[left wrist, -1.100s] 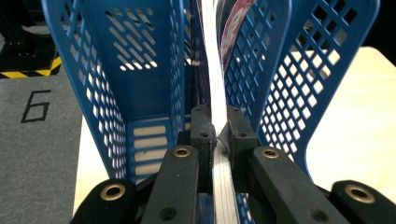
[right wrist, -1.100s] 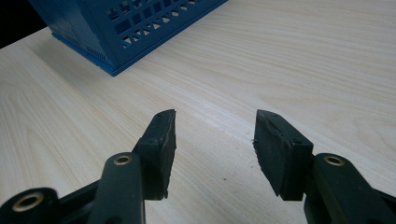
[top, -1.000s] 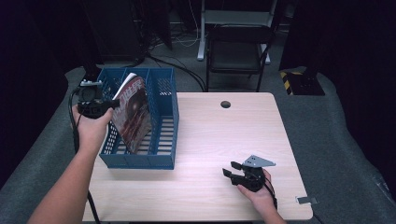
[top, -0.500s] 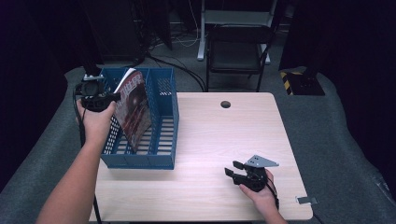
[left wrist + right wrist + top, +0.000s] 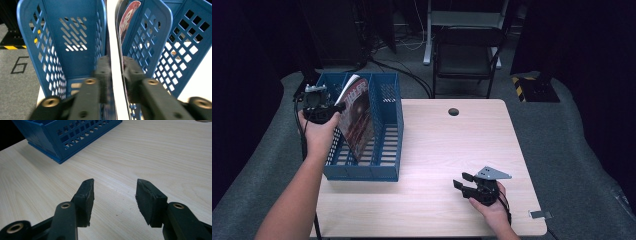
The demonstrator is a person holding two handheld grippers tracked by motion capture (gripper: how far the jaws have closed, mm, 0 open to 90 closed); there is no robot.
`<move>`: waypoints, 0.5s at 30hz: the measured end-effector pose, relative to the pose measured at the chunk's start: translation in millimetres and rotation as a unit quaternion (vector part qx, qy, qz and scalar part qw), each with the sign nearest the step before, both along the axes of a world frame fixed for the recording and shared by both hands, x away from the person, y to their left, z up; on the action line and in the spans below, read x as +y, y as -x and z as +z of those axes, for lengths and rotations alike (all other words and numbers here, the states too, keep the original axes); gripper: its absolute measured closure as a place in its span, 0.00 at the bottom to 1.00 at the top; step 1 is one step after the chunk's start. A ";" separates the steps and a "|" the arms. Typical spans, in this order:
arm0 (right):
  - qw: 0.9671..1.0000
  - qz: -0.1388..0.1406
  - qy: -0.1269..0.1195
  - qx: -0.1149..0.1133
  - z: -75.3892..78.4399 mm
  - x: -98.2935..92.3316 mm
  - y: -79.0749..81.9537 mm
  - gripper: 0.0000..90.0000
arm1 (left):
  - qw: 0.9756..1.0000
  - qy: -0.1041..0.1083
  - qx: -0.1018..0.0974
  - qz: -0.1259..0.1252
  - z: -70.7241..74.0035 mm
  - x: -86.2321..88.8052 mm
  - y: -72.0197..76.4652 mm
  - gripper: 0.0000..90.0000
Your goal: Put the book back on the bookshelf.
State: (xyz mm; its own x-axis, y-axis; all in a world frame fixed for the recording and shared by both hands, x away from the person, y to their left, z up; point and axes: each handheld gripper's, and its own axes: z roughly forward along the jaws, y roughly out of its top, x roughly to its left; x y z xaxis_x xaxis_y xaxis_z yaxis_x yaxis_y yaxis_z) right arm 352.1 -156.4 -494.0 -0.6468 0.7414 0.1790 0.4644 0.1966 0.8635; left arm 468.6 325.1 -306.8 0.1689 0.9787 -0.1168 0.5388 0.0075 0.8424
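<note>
While my left tool (image 5: 328,107) is hanging at the far left end of the blue file rack (image 5: 388,150), its jaws are just opening around the top edge of the magazine (image 5: 358,117), so the clamp that was carrying the magazine a second ago is being let go. In the left tool view the white page edge of the magazine (image 5: 113,60) is running straight up between the two pads (image 5: 103,72), and a thin gap is showing on either side, so I am reading the pads as parted and no longer pressing, with the magazine between them. Compared with a second ago, the magazine is standing farther back and more upright in the rack, its red cover facing the right-hand compartment, its lower edge down among the slots and its top leaning left toward my hand. I am judging the placing step as nearly complete: the rack is now bearing the magazine, and what remains is drawing the left tool back without dragging the pages along; a tilt or slide of the magazine within its compartment is the likely fault. My right tool (image 5: 462,182) is resting on the bench (image 5: 447,145) near its front right corner, well apart from the rack, its pads (image 5: 86,195) standing apart with nothing between them.
</note>
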 end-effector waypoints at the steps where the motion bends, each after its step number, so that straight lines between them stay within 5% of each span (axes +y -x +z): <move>1: 1.000 -0.001 -0.001 0.000 -0.1 0.5 -0.1 0.54 | 1.000 -0.004 0.001 0.002 0.0 -0.3 0.4 0.78; 15: 1.000 0.000 0.005 0.004 -2.4 1.8 -0.9 0.53 | 1.000 -0.006 0.015 -0.012 -3.5 2.5 3.6 0.54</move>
